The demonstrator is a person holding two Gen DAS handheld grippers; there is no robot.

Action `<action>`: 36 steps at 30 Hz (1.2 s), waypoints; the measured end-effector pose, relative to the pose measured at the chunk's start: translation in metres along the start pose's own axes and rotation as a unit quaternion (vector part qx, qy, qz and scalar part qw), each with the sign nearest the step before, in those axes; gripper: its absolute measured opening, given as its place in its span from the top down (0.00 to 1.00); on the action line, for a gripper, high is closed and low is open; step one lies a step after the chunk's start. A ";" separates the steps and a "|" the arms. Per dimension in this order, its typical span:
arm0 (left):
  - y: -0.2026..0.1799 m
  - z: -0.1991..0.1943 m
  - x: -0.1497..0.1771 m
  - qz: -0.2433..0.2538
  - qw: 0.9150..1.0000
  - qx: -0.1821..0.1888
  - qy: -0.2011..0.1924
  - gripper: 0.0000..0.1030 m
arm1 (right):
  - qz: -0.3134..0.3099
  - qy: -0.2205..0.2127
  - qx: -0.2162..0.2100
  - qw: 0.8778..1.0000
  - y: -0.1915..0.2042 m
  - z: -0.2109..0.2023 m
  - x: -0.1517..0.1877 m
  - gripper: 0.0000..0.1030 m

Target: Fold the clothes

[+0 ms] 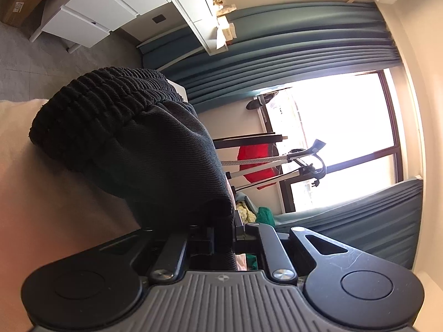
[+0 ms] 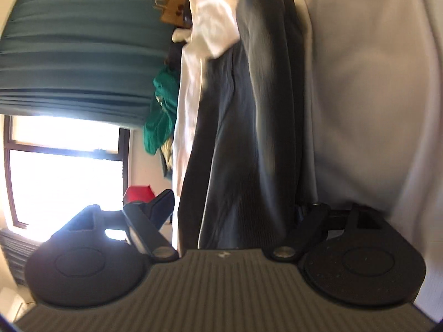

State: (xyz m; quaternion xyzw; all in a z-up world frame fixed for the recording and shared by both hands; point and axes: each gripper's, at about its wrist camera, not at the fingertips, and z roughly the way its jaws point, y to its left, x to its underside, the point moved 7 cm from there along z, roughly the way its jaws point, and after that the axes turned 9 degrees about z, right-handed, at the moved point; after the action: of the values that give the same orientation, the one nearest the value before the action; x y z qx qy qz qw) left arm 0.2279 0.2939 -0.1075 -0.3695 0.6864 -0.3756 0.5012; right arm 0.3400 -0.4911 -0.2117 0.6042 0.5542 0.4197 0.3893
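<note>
A dark grey garment with a ribbed black cuff [image 1: 94, 110] fills the left wrist view; its cloth [image 1: 171, 160] runs down between the fingers of my left gripper [image 1: 218, 238], which is shut on it. The view is rolled sideways. In the right wrist view the same dark garment [image 2: 249, 138] stretches away over a pale sheet [image 2: 373, 96]. My right gripper [image 2: 238, 221] has its jaws spread wide with the cloth lying between them; the fingertips are hidden, so I cannot tell whether it grips.
A white cloth [image 2: 210, 19] and a green garment [image 2: 160, 116] lie beyond the dark one. Teal curtains [image 1: 290, 41], a bright window [image 1: 346, 138], a white drawer unit [image 1: 97, 13] and a red item on a rack [image 1: 257, 163] stand around.
</note>
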 end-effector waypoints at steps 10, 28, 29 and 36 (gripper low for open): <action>-0.004 -0.005 0.008 0.031 0.999 -0.032 -0.001 0.90 | -0.052 -0.044 0.038 0.997 -0.010 0.030 -0.060 0.87; -0.031 -0.075 -0.007 0.091 0.990 -0.088 0.057 0.91 | -0.076 -0.009 0.027 0.997 0.001 -0.087 -0.081 0.89; -0.031 -0.086 -0.006 0.092 0.990 -0.091 0.062 0.91 | -0.068 -0.006 0.032 0.997 -0.005 -0.098 -0.080 0.89; -0.019 -0.166 0.003 0.108 0.984 -0.107 0.095 0.90 | -0.063 0.023 0.059 0.996 -0.022 -0.152 -0.077 0.89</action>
State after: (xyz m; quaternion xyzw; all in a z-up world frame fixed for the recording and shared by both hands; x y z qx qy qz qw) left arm 0.0699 0.3071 -0.0563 -0.3069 0.8031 -0.2773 0.4289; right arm 0.1867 -0.5654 -0.1858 0.5800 0.6238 0.3749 0.3659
